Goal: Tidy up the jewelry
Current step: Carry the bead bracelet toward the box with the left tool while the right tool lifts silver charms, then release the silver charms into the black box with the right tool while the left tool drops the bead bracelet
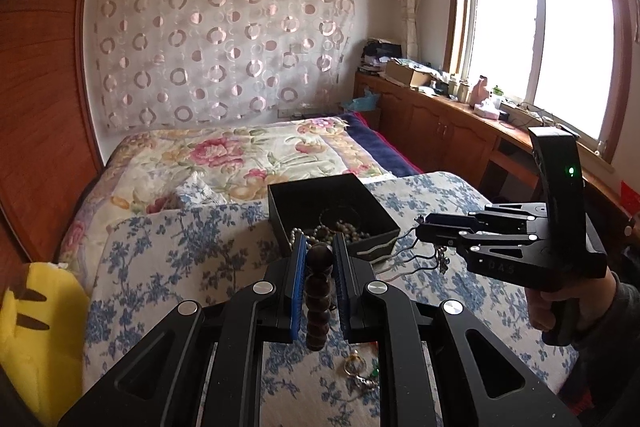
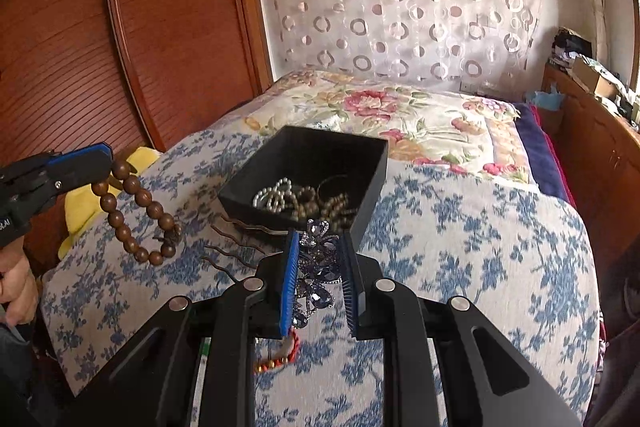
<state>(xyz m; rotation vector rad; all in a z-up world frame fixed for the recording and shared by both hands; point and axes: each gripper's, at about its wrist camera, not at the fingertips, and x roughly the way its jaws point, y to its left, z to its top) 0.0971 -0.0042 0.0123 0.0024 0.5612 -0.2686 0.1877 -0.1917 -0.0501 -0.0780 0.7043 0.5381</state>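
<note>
My left gripper [image 1: 319, 243] is shut on a brown wooden bead bracelet [image 1: 319, 297], which hangs from it in the right wrist view [image 2: 136, 215]. My right gripper [image 2: 319, 239] is shut on a purple rhinestone hair comb [image 2: 316, 267] whose wavy prongs [image 2: 228, 247] stick out left. In the left wrist view the right gripper [image 1: 420, 229] holds the comb prongs [image 1: 400, 255] just right of the box. An open black box [image 2: 376, 179] on the blue floral bedspread holds pearls [image 2: 276, 195] and bead strings; it also shows in the left wrist view [image 1: 280, 203].
A red bead bracelet [image 2: 280, 355] lies on the bedspread under my right gripper. A gold ring and small trinkets [image 1: 358, 371] lie under my left gripper. A yellow plush [image 1: 36, 339] sits at the bed's left edge. Wooden wardrobe [image 2: 120, 27] stands left, window cabinet [image 1: 448, 123] right.
</note>
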